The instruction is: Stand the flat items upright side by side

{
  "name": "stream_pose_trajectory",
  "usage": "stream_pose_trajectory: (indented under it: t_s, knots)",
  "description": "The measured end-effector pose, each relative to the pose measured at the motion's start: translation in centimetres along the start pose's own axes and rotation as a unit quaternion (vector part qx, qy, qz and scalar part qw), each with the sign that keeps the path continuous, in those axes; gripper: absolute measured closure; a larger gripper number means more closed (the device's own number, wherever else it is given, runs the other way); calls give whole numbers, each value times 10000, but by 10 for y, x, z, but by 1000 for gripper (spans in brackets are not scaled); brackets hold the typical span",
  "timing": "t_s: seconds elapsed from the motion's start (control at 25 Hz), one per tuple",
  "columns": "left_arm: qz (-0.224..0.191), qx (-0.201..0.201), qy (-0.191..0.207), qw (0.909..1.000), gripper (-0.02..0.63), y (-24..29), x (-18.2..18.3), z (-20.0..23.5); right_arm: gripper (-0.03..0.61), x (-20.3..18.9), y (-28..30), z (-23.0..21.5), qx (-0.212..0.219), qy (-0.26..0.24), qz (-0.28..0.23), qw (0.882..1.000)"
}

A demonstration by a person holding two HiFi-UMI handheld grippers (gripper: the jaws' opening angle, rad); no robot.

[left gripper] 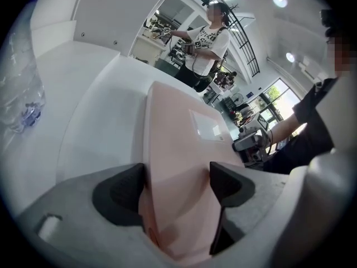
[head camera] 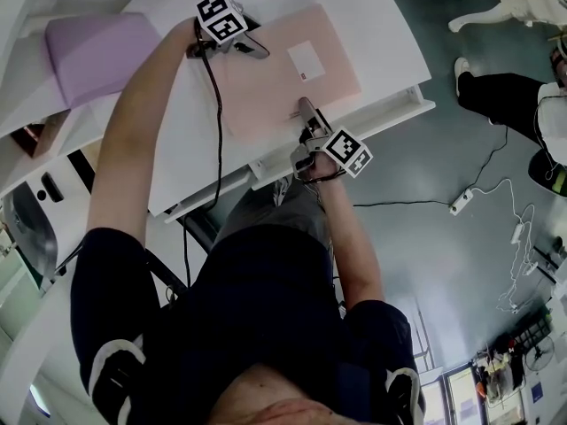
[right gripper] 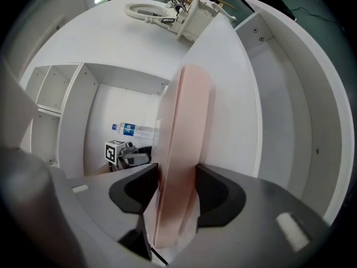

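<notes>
From the head view, the pink book [head camera: 292,78] lies face up on the white table [head camera: 381,34]. The left gripper [head camera: 254,50] is at its far edge and the right gripper [head camera: 307,113] at its near edge, their jaws too small to read there. The gripper views settle it: each pair of pads pinches the book's edge. Only the right gripper view shows a bottle [right gripper: 134,130] beyond the book. The book's label is unreadable.

On my feed: a dark short-sleeved shirt [head camera: 257,317] with pale sleeve patches [head camera: 111,361]. The left gripper [left gripper: 177,186] and right gripper [right gripper: 177,187] are grey with black fingers [left gripper: 125,193]. Each carries a black-and-white marker cube [head camera: 221,18], and the left has a black cable [head camera: 218,122].
</notes>
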State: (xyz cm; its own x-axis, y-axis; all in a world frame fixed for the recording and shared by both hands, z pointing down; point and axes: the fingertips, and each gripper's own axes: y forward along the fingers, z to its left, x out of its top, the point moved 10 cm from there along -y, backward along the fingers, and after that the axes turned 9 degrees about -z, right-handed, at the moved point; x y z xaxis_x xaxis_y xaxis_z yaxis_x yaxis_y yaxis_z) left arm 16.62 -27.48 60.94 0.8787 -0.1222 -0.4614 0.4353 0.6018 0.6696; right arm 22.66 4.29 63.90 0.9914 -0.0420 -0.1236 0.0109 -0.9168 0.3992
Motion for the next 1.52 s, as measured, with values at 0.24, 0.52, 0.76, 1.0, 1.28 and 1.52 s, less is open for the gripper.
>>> stream_pose_trajectory:
  t_s: [0.24, 0.52, 0.76, 1.0, 1.28, 1.52]
  knots:
    - [-37, 236, 69, 9997, 237, 0, -3, 3, 399, 3, -2, -4, 82, 172, -81, 9998]
    - [-423, 209, 122, 9988, 236, -7, -5, -5, 413, 9, -6, 3, 264, 93, -151, 9995]
    - [-769, 274, 291, 9962, 230, -18, -5, -18, 419, 16, -14, 18, 443, -217, -235, 9985]
    - [-1308, 541, 484, 9887, 230, -33, -1, -30, 420, 25, -22, 36, 567, -606, -331, 9960]
    - [-1850, 1060, 725, 9743, 230, -55, 3, -47, 422, 38, -31, 65, 614, -1476, -550, 9856]
    - [-2492, 1753, 990, 9473, 230, -74, 4, -67, 420, 46, -41, 94, 713, -2250, -709, 9691]
